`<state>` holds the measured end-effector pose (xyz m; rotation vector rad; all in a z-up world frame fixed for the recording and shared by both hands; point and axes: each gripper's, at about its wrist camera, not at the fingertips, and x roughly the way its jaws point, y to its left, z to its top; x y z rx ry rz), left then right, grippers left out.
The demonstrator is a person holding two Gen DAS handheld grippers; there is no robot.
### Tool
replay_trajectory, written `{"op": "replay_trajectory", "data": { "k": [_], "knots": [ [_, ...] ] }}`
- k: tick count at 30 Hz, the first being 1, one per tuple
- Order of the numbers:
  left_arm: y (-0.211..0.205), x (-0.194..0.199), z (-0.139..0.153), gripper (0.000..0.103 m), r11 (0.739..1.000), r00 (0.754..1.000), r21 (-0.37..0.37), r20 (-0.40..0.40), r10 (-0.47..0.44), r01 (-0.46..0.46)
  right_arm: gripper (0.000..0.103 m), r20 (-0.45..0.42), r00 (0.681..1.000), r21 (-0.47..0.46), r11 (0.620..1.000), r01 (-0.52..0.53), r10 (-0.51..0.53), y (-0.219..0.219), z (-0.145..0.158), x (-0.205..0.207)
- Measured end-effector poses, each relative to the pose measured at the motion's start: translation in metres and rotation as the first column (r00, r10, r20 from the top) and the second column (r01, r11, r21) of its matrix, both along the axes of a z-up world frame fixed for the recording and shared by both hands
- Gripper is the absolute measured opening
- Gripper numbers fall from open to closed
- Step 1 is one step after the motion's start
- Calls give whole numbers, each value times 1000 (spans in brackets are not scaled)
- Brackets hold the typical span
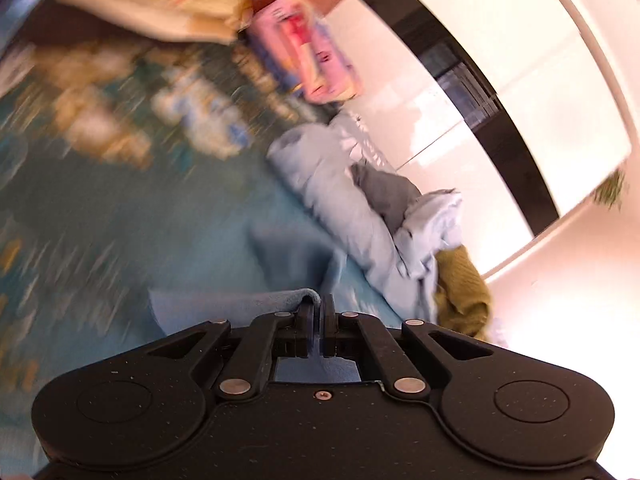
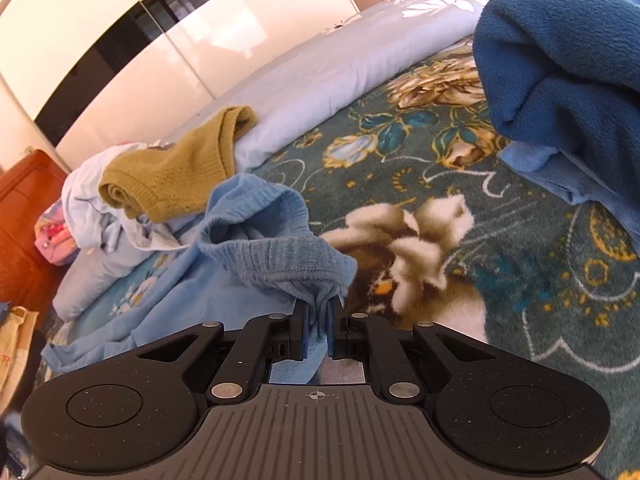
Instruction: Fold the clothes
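Teal blanket with gold and cream flowers; light blue garment; mustard knit; dark blue fleece; perhaps pink packet.

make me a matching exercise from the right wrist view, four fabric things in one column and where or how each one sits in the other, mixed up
Things:
1. light blue garment
2. mustard knit
3. dark blue fleece
4. pale lilac duvet

Places or states:
A. bundled at the upper right, over a lighter blue cloth
B. stretched along the far side of the floral blanket
C. pinched at its ribbed edge in the right tool
D. draped on the pile of pale clothes

Pairs: 1-C, 2-D, 3-A, 4-B
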<state>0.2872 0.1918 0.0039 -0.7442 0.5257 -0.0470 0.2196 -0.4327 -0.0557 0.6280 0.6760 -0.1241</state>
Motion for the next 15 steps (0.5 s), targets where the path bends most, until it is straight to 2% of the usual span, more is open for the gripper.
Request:
{"op": "replay_trajectory", "data": {
  "k": [2, 4, 5, 6, 7, 8, 10, 12, 13, 15],
  "knots": [
    [-6, 38, -5, 0, 999, 999, 36, -41, 15, -14, 8, 5, 1000, 3, 1000, -7, 7, -2, -2, 7],
    [-8, 57, -13, 5, 999, 994, 26, -103, 26, -23, 8, 6, 1000, 7, 1000, -10, 10, -4, -5, 12],
    [-9, 66, -16, 16, 999, 990, 21, -134, 30, -28, 8, 6, 1000, 10, 1000, -12, 12, -4, -6, 13],
    [-8, 63, -18, 22, 1000, 991, 16, -133, 22, -21, 8, 5, 1000, 14, 1000, -14, 14, -5, -8, 14],
    [-8, 58, -19, 36, 1000, 992, 12, -127, 13, -12, 8, 6, 1000, 17, 1000, -16, 16, -6, -10, 14],
    [-9, 50, -19, 45, 1000, 994, 24, -111, 6, -3, 8, 9, 1000, 20, 1000, -19, 18, -7, -11, 14],
    [-10, 35, -21, 49, 996, 994, 84, -106, 2, 7, 8, 12, 1000, 28, 999, -18, 18, -8, -13, 12],
    [-9, 31, -32, 50, 992, 988, 128, -153, 17, 3, 8, 12, 1000, 37, 999, -15, 14, -8, -15, 12],
    [-7, 31, -39, 49, 992, 984, 124, -178, 28, -5, 8, 10, 1000, 37, 999, -13, 13, -7, -17, 13],
    [-3, 35, -51, 48, 998, 982, 64, -186, 36, -24, 8, 4, 1000, 44, 999, -9, 9, -4, -19, 15]
  ]
}}
